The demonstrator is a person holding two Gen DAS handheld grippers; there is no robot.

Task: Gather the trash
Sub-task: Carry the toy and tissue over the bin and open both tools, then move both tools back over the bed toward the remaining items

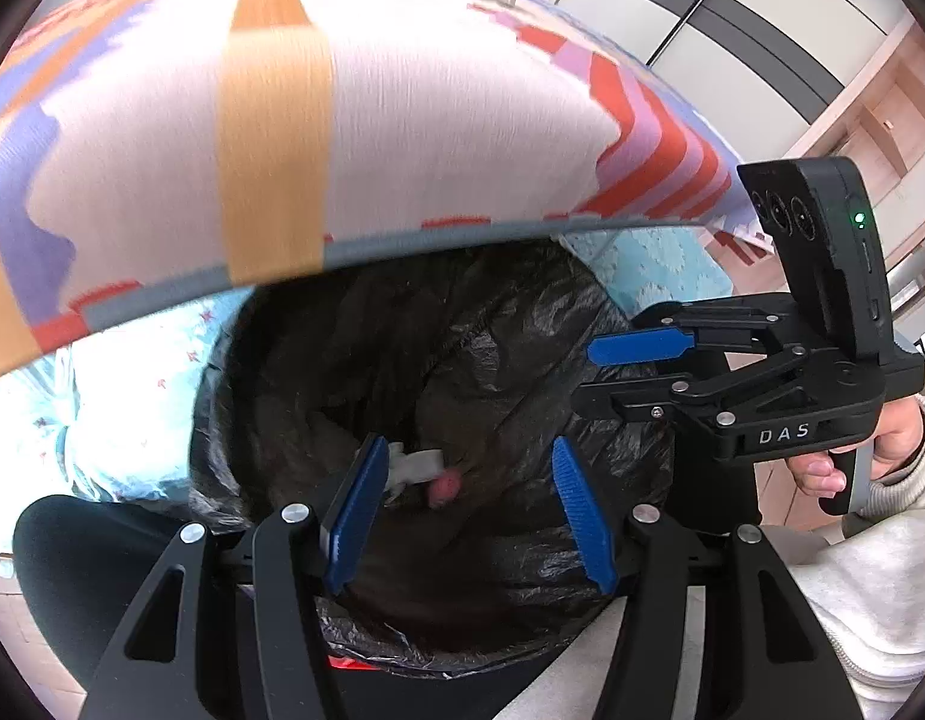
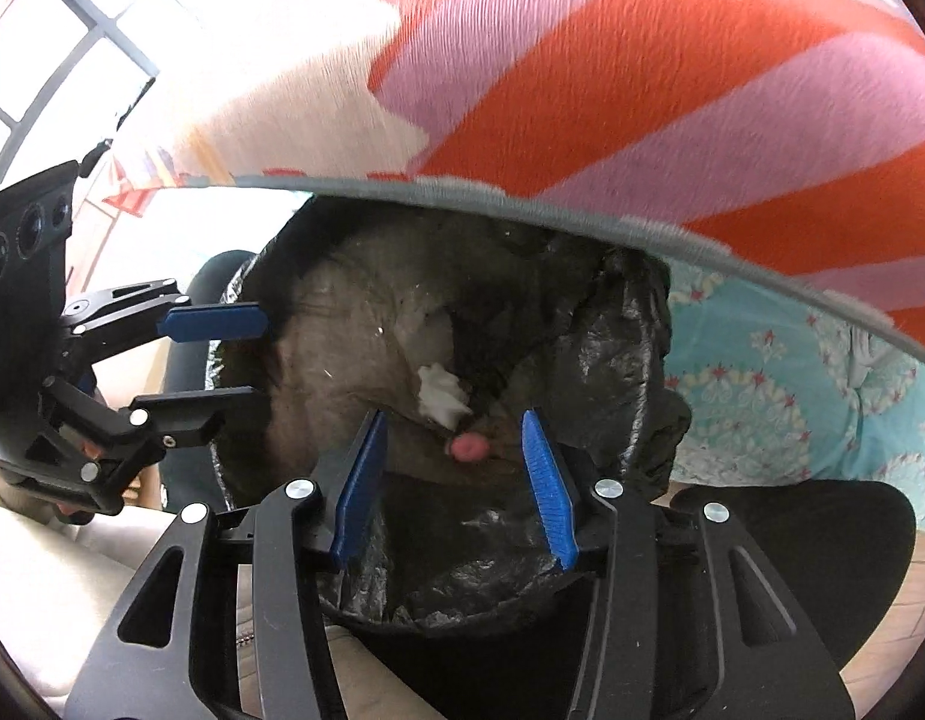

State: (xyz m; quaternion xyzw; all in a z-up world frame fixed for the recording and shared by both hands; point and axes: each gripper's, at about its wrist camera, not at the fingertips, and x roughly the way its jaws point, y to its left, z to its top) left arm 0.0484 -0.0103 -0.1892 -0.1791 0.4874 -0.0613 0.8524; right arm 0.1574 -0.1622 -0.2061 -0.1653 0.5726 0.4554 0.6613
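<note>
Both sets of blue fingers spread wide, nothing between them. Left gripper and right gripper hang over the bin, lined with a black bag.

Left view only: right gripper enters from 3 o'clock, hand on its grip, sleeve pale; rug top with a tan stripe and clutter at 12 o'clock. Right view only: left gripper enters from 9 o'clock, window at 10 o'clock, teal patterned cloth at 3 o'clock.

Trash at the bin bottom: crumpled white tissue, small pink lump just beside it, contact unclear. Tissue long axis runs about 11 to 5 o'clock in the right view; in the left view the tissue lies nearer 9 to 3. Pink lump roundish, no clear direction.
</note>
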